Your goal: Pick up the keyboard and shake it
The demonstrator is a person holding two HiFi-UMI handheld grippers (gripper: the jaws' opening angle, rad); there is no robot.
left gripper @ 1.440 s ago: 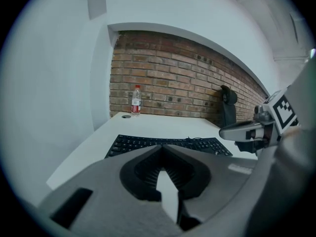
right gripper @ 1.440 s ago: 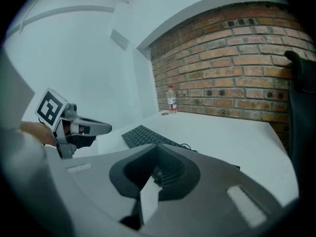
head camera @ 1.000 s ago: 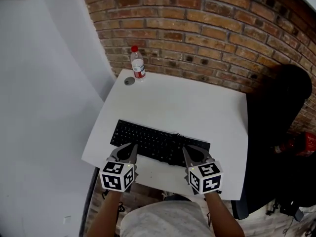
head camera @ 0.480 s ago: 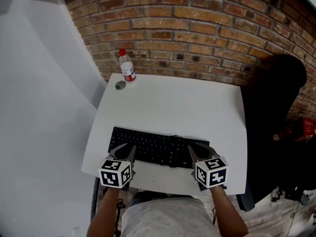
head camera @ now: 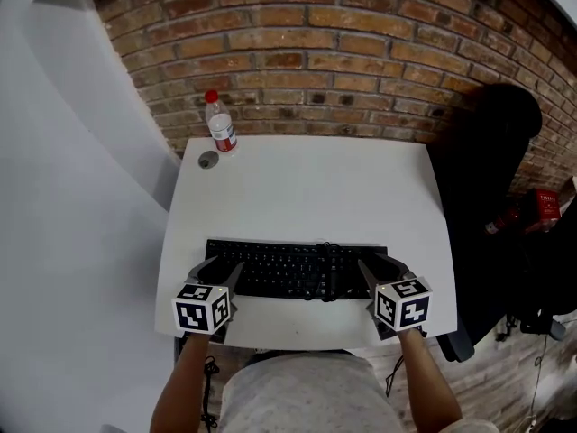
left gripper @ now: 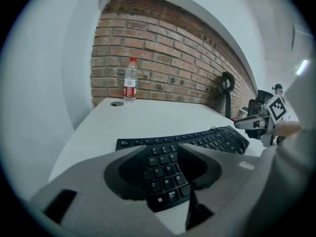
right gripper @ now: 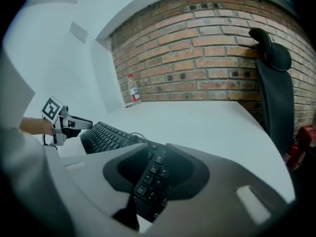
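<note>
A black keyboard [head camera: 288, 269] lies flat near the front edge of the white table [head camera: 306, 179], with a coiled cable [head camera: 326, 258] on its keys. My left gripper [head camera: 219, 269] is at the keyboard's left end and has just been opening. In the left gripper view the keyboard's [left gripper: 212, 138] keys show through the gap of the left gripper [left gripper: 158, 149], and the pads do not press it. My right gripper [head camera: 381, 264] is at the right end, also just opening. The right gripper [right gripper: 154, 147] likewise hangs over the end keys of the keyboard [right gripper: 106, 135].
A plastic water bottle [head camera: 219, 124] with a red cap stands at the table's far left corner, beside a round grommet [head camera: 209, 160]. A brick wall [head camera: 343, 52] runs behind the table. A black chair [head camera: 500, 179] stands right of it, with a red object [head camera: 544, 207] beyond.
Both grippers' jaws went from shut to parted. The right gripper shifted right toward the keyboard's right end and the left one drifted left; both sank closer to the keys.
</note>
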